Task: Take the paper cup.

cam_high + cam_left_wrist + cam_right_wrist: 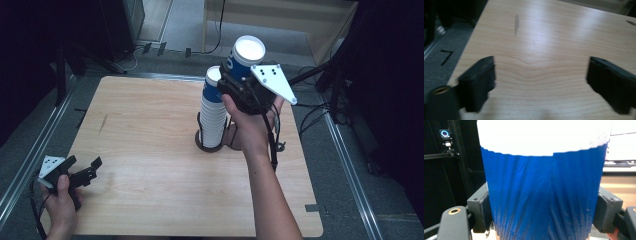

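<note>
My right gripper is held up above the table's right middle, shut on a blue paper cup with a white rim. In the right gripper view the blue cup is squeezed between both jaws, its wall creased. Just left of it a tall stack of blue and white cups stands in a dark wire holder. My left gripper rests at the table's front left corner, open. In the left gripper view its jaws stand wide apart over bare wood, the left gripper holding nothing.
The wooden table has a dark streak on its left part. Metal rails run along both sides on the grey floor. Cables lie on the floor to the right. A cable trails from the right gripper down the forearm.
</note>
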The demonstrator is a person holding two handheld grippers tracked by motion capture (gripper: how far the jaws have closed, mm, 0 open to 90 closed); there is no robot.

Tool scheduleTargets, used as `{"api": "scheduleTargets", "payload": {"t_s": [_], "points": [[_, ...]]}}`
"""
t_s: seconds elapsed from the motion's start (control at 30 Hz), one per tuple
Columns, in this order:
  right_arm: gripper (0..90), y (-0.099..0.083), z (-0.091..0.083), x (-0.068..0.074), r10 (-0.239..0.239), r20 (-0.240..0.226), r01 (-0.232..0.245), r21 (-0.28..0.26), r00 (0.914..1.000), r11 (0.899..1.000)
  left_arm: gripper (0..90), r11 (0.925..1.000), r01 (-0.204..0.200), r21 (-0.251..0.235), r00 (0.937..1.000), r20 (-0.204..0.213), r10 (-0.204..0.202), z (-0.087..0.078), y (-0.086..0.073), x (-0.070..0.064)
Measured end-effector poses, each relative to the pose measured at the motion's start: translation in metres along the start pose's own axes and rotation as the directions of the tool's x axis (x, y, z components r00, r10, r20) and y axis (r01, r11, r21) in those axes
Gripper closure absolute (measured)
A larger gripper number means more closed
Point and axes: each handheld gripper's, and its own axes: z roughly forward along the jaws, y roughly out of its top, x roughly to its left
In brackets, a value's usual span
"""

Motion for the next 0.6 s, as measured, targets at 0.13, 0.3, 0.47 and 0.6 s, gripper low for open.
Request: {"api": "scheduleTargets", "payload": {"t_s": [0.13,0.3,0.47,0.6], "points": [[19.9,-0.007,-0.007,-0.012,0.012,0.010,-0.012,0.011,0.9999,1.000,13.9,0.9999,0.013,-0.006,0.9999,0.004,-0.013,-0.001,0.000,0.001],[19.9,-0.017,-0.016,-0.026,0.029,0.026,-0.030,0.028,0.9993,0.999,13.8,0.9999,0.012,-0.002,0.9999,0.011,-0.012,-0.001,0.000,0.001],[19.9,-0.030,-0.026,-0.037,0.046,0.026,-0.047,0.040,0.9986,0.998,13.0,0.9998,0.007,0.016,0.9999,0.016,-0.007,0.000,0.000,0.002],[20.1,-0.042,-0.035,-0.047,0.068,0.024,-0.069,0.054,0.9974,0.996,7.2,0.9996,0.004,0.029,0.9998,0.021,-0.005,0.000,0.000,0.002]]}}
